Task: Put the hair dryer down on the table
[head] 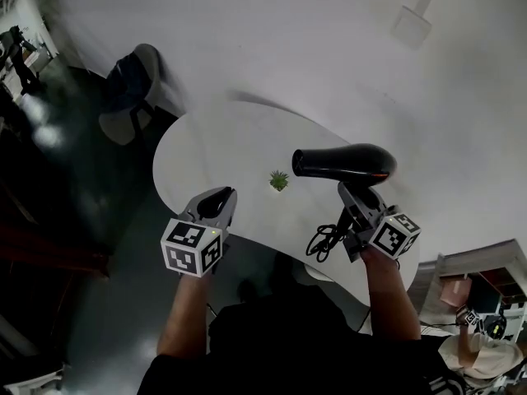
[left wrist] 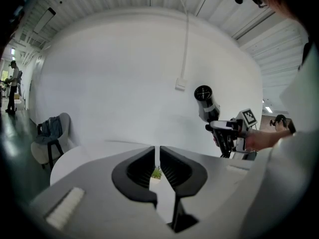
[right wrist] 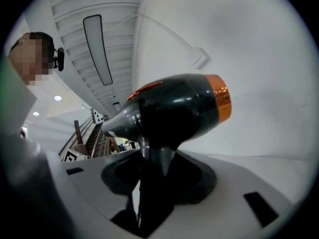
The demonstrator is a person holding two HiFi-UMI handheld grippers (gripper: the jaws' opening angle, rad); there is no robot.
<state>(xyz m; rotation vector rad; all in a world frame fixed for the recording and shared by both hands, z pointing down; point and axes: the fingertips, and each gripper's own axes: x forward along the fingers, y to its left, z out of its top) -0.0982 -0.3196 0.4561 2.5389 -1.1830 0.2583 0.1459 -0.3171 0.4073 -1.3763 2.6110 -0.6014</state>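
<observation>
A black hair dryer [head: 346,163] with an orange rear ring hangs in the air over the right part of the white rounded table [head: 206,142], nozzle pointing left. My right gripper [head: 352,194] is shut on its handle from below. In the right gripper view the dryer body [right wrist: 174,108] fills the middle and its handle sits between the jaws of the right gripper [right wrist: 157,168]. Its black cord [head: 323,241] dangles in loops by the table's near edge. My left gripper [head: 216,200] hovers at the near left edge, jaws together and empty. The left gripper view also shows the left gripper [left wrist: 155,158] and the dryer [left wrist: 204,101].
A tiny potted plant [head: 279,181] stands mid-table, and shows past the left jaws as the plant [left wrist: 157,173]. A chair [head: 132,89] with dark clothing stands beyond the table's far left. A person [head: 16,52] stands far off at the upper left. A white wall runs behind.
</observation>
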